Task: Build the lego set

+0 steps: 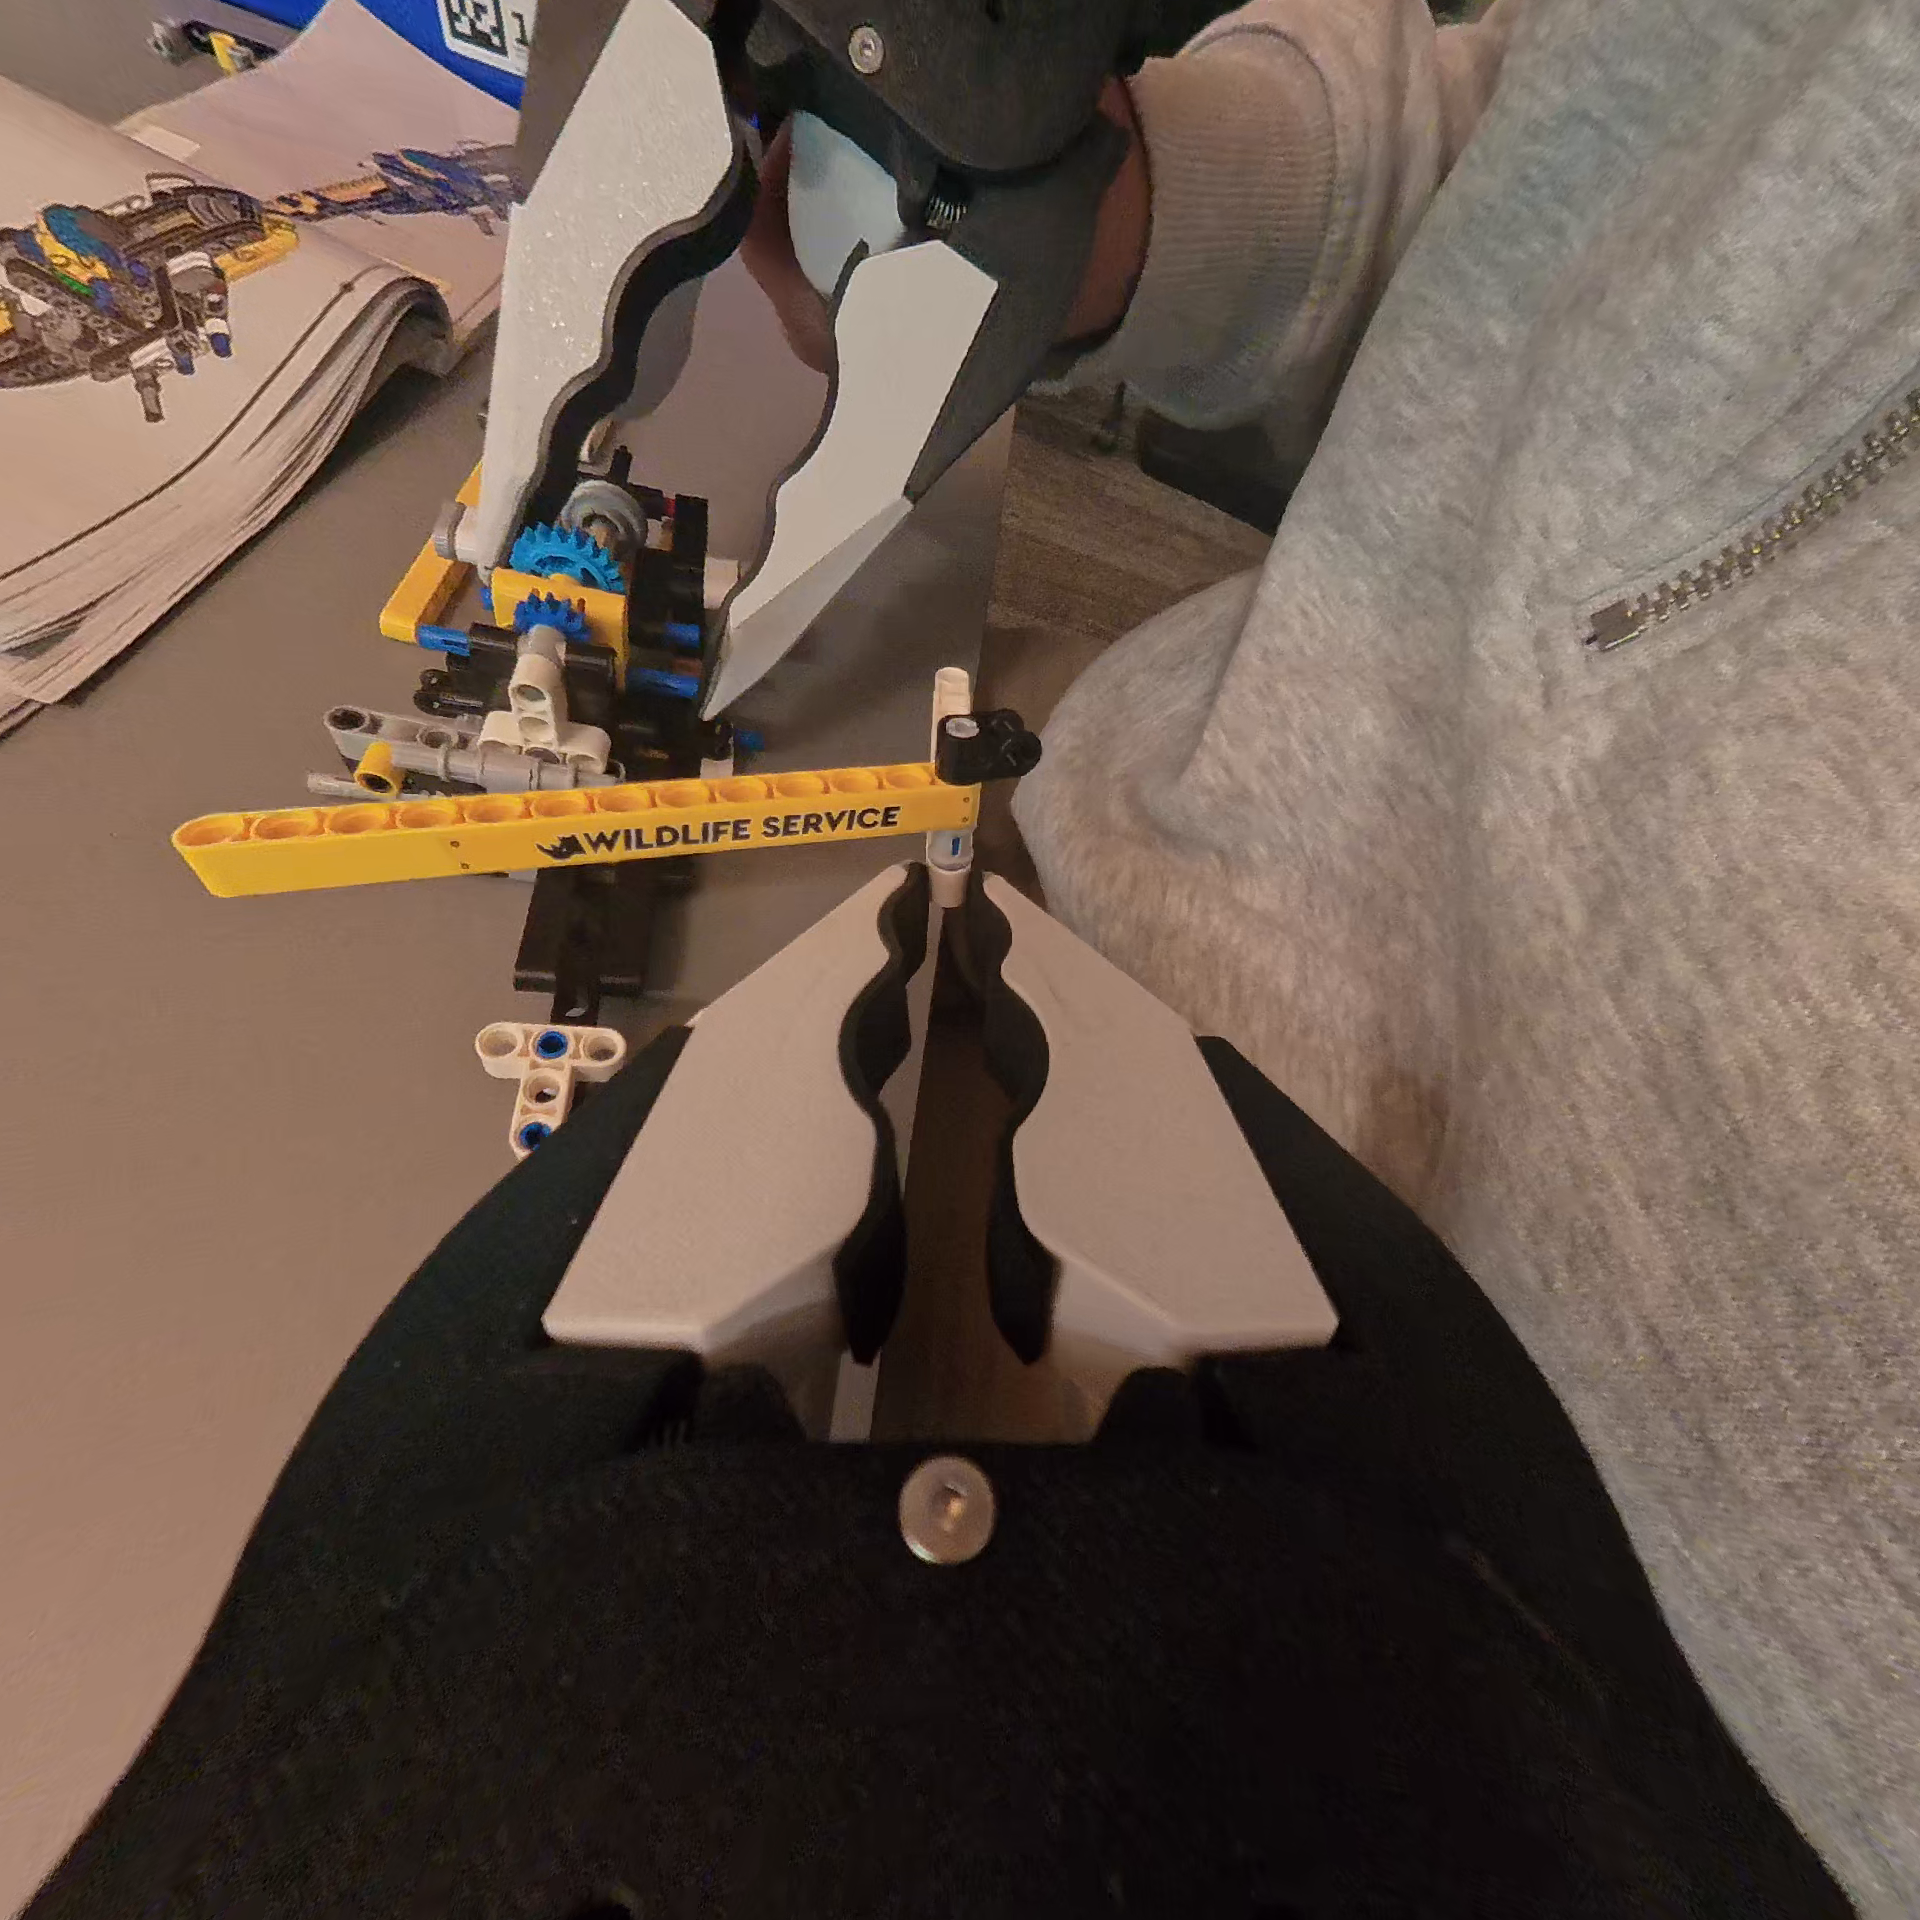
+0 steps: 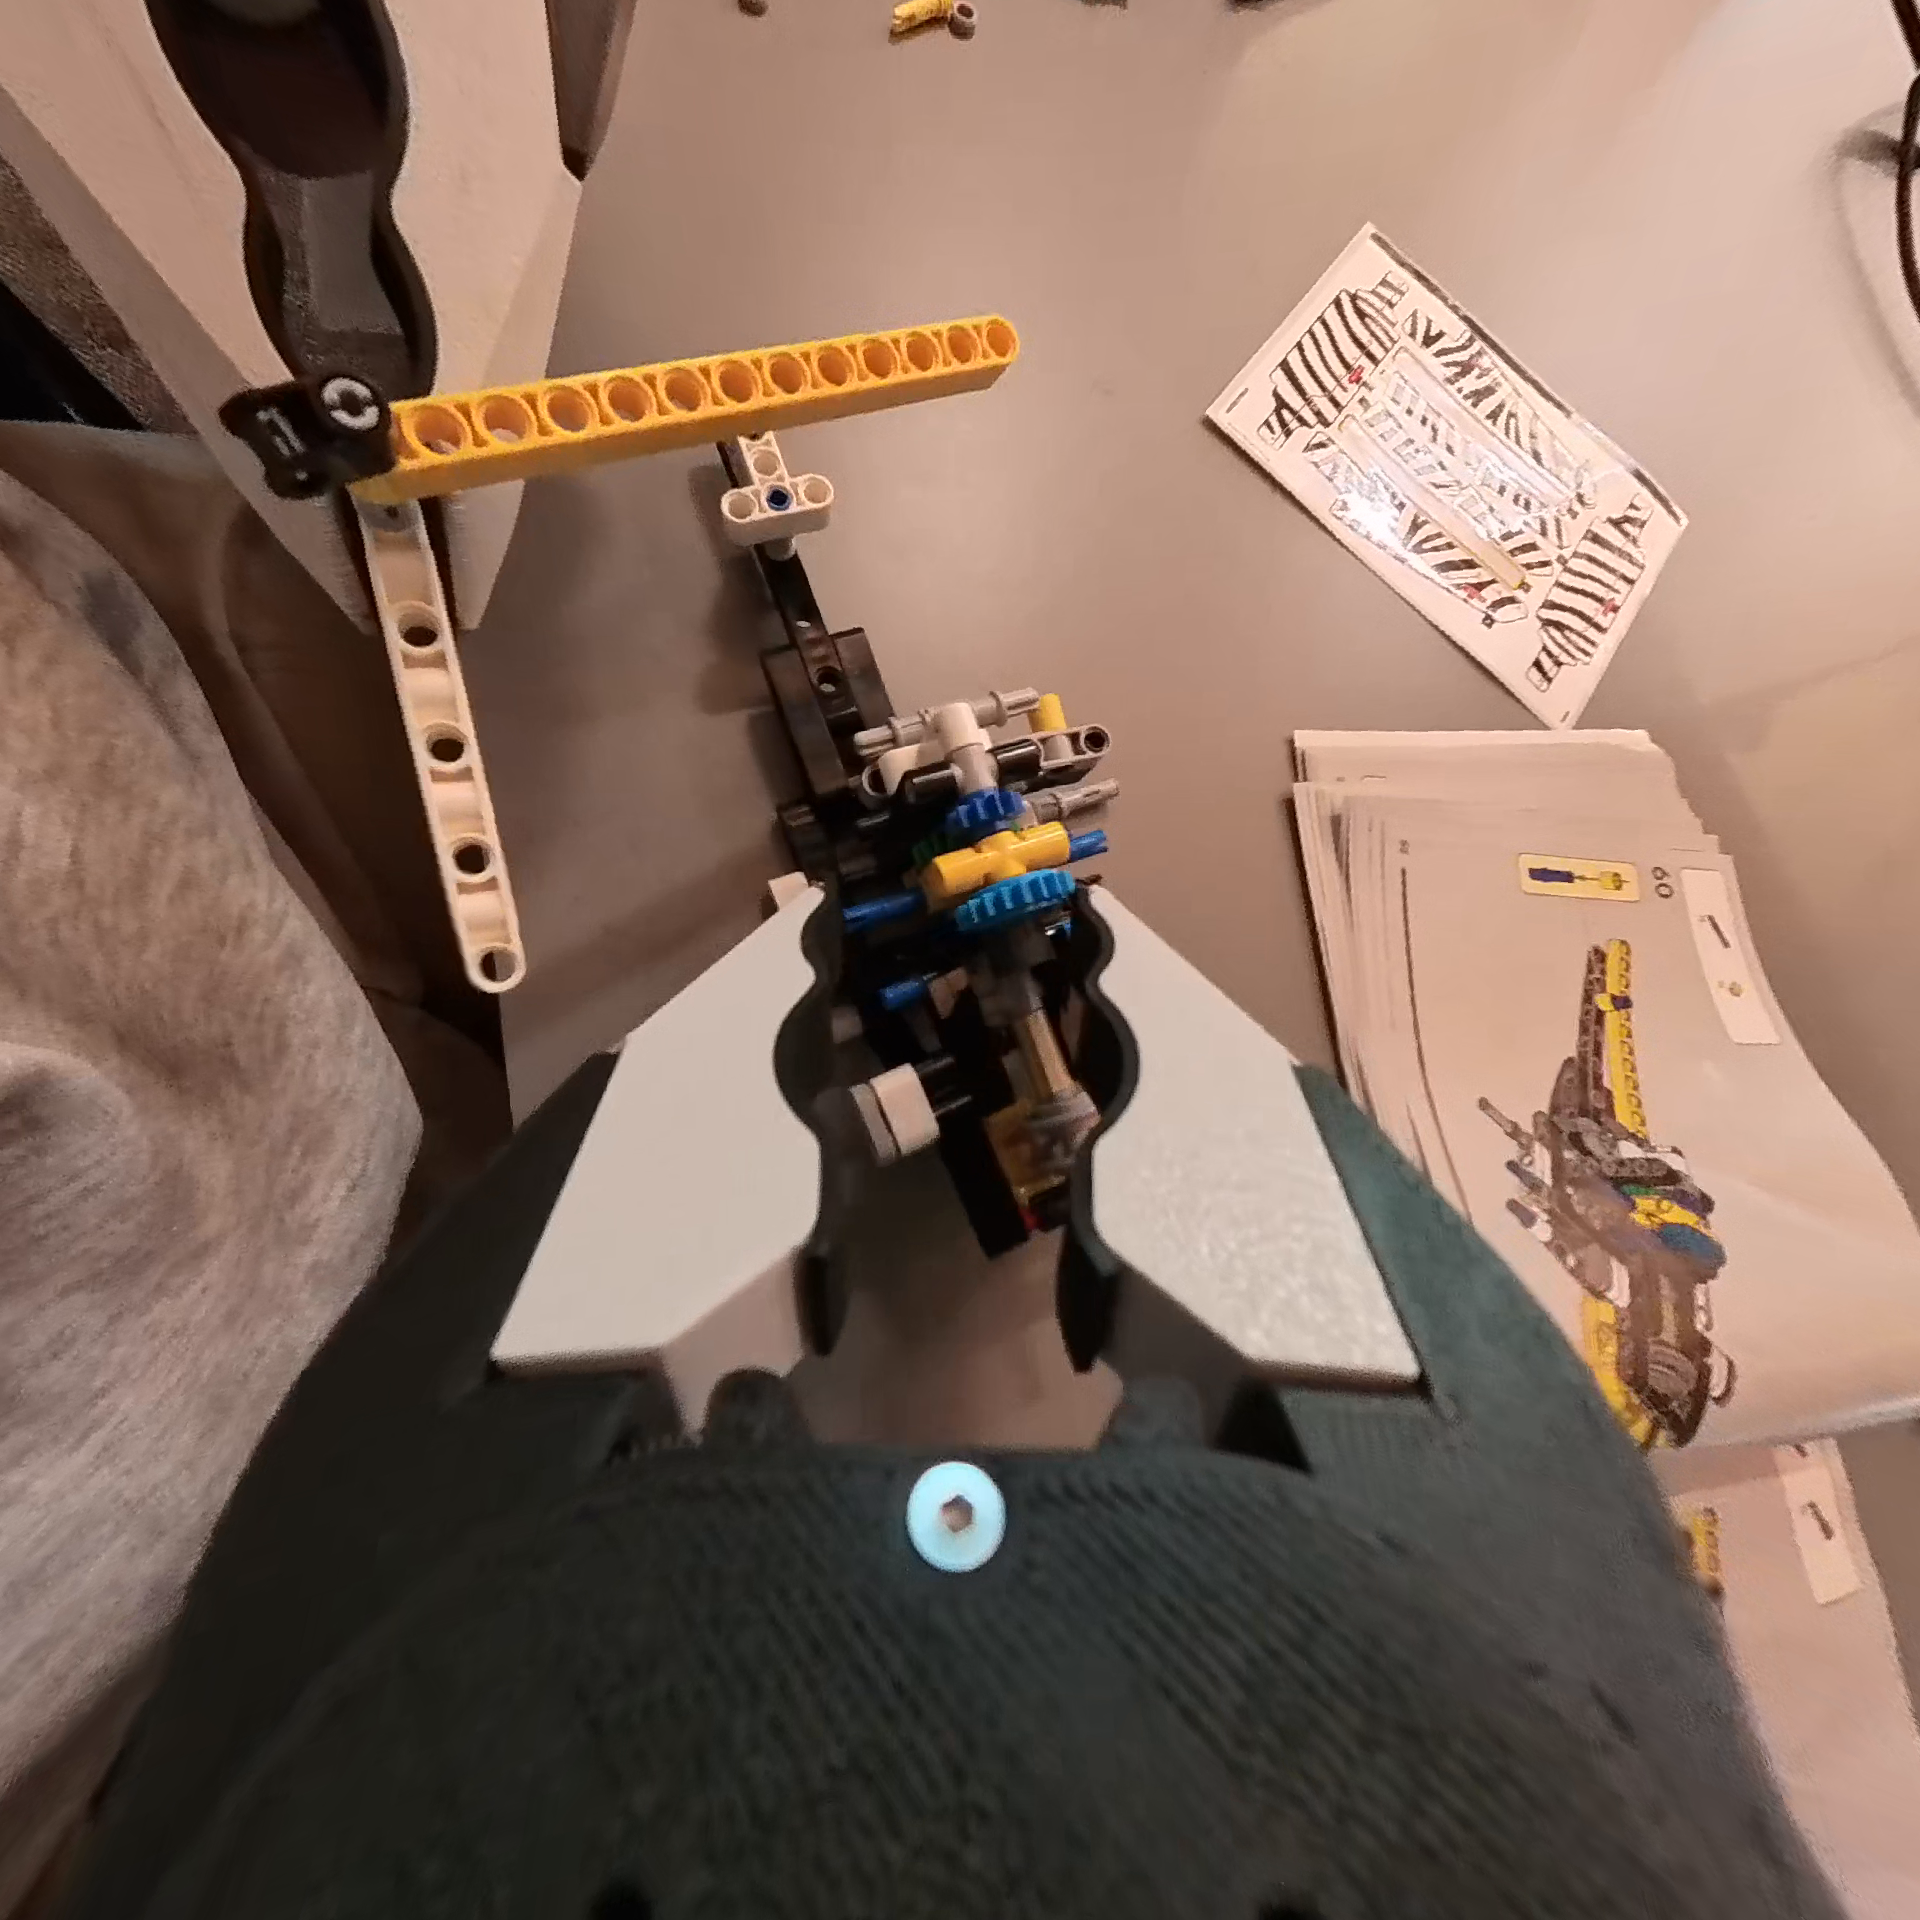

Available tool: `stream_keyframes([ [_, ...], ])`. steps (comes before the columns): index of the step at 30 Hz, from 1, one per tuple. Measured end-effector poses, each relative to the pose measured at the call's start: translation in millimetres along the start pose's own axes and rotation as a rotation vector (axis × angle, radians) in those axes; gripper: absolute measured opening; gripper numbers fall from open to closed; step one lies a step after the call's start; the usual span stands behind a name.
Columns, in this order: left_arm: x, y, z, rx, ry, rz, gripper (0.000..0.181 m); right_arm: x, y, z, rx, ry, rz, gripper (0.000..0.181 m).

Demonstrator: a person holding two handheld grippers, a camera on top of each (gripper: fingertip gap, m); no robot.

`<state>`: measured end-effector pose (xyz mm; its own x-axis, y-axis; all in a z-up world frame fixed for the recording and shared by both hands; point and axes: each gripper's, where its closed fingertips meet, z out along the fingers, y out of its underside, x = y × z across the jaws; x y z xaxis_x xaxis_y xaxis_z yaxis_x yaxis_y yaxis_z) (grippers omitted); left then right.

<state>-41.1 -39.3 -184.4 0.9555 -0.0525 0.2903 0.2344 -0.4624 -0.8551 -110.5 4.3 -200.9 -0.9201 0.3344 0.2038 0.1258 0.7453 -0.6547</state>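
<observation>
My left gripper (image 1: 945,883) is shut on a thin white beam (image 2: 442,743), seen edge-on in the left wrist view (image 1: 950,862). A long yellow beam with a sticker (image 1: 561,831) and a black connector (image 1: 982,746) are pinned to that beam and held above the table. My right gripper (image 2: 951,904) is shut on the black gear assembly with blue gears (image 2: 977,894), which rests on the grey table (image 2: 1091,260). A white T-shaped piece with blue pins (image 1: 545,1070) lies at the assembly's far end (image 2: 774,499). The left gripper (image 2: 416,613) also shows in the right wrist view, and the right gripper (image 1: 603,634) in the left wrist view.
An open instruction booklet (image 2: 1558,1039) lies right of the assembly and also shows in the left wrist view (image 1: 156,312). A striped sticker sheet (image 2: 1444,468) lies beyond it. Small loose parts (image 2: 925,10) lie at the far edge. A person's grey fleece sleeve (image 1: 1558,935) is close by.
</observation>
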Motion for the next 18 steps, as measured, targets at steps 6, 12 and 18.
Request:
stream_keyframes([
  [6,-6,-2,-3,0.006,-0.029,0.014,0.005,0,1,-1,0.004,-0.001,0.026,0.042],
  [12,-16,-4,-5,0.002,-0.054,0.043,0.005,5,3,-15,0.054,-0.009,0.082,0.056],
  [18,-30,-2,5,-0.07,-0.079,0.111,0.006,-7,-2,-28,0.116,-0.109,0.041,0.047],
])
